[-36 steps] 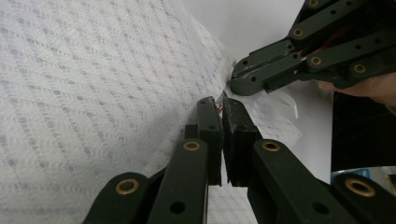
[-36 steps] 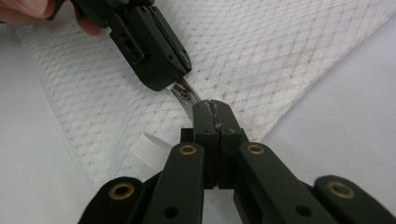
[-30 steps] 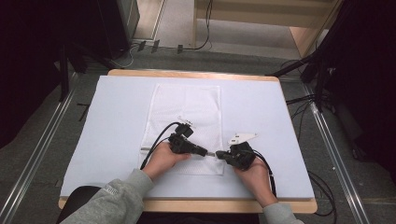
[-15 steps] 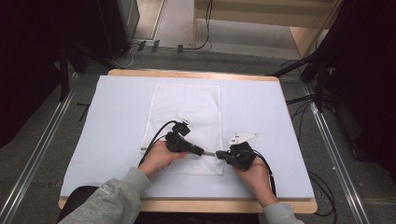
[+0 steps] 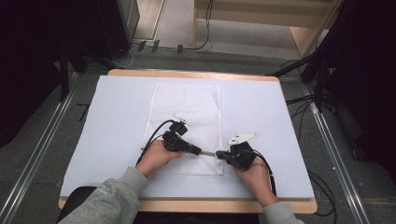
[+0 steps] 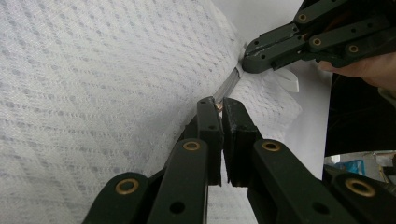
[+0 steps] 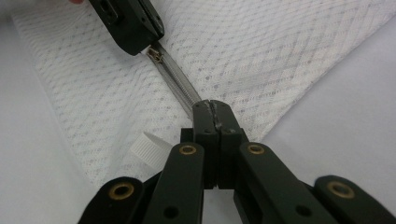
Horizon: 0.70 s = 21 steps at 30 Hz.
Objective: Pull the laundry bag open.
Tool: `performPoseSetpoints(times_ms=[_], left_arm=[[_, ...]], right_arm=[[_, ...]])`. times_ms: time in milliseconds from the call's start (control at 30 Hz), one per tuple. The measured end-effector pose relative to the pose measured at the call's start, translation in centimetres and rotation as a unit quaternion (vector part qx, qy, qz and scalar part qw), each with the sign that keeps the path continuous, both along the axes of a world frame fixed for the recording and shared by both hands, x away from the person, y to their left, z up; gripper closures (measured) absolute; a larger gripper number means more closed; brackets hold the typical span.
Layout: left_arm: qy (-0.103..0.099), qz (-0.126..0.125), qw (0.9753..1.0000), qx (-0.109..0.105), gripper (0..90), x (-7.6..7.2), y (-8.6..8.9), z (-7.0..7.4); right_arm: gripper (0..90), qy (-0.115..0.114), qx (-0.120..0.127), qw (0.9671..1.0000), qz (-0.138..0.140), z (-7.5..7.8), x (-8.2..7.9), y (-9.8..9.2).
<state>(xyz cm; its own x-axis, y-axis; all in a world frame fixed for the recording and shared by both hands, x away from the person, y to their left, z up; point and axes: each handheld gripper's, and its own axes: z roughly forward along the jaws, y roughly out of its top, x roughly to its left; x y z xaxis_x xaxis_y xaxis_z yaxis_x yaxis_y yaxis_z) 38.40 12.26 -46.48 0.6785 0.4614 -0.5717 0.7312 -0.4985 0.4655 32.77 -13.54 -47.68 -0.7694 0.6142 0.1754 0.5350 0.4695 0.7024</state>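
Observation:
A white mesh bag (image 5: 187,107) lies flat on the white table cover, its zipper (image 7: 177,81) running along the near edge. My left gripper (image 5: 199,150) is shut on the zipper pull (image 7: 155,54), with the jaws pressed together in the left gripper view (image 6: 219,106). Just to its right, my right gripper (image 5: 218,154) is shut on the zipper's end at the bag's corner (image 7: 211,109). A short stretch of closed zipper (image 6: 231,81) spans between the two grippers. A white ribbed cap (image 7: 149,148) shows through the mesh beside the right gripper.
The white cover (image 5: 116,116) spreads over the wooden table (image 5: 187,73), with room to either side of the bag. Black cables (image 5: 152,137) trail from the grippers toward the person. Metal rails (image 5: 42,154) and dark equipment flank the table.
The left gripper has drawn slightly to the left, away from the right gripper. The right hand has stayed in place.

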Motion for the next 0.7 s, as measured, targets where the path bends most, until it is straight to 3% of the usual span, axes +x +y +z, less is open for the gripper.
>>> performPoseSetpoints(times_ms=[700], left_arm=[[0.009, 0.006, 0.9999, 0.007, 88.2, -0.1, 1.5, 0.0]], right_arm=[[90.0, -0.001, -0.001, 1.0, 0.008, 0.0, 0.2, 0.0]])
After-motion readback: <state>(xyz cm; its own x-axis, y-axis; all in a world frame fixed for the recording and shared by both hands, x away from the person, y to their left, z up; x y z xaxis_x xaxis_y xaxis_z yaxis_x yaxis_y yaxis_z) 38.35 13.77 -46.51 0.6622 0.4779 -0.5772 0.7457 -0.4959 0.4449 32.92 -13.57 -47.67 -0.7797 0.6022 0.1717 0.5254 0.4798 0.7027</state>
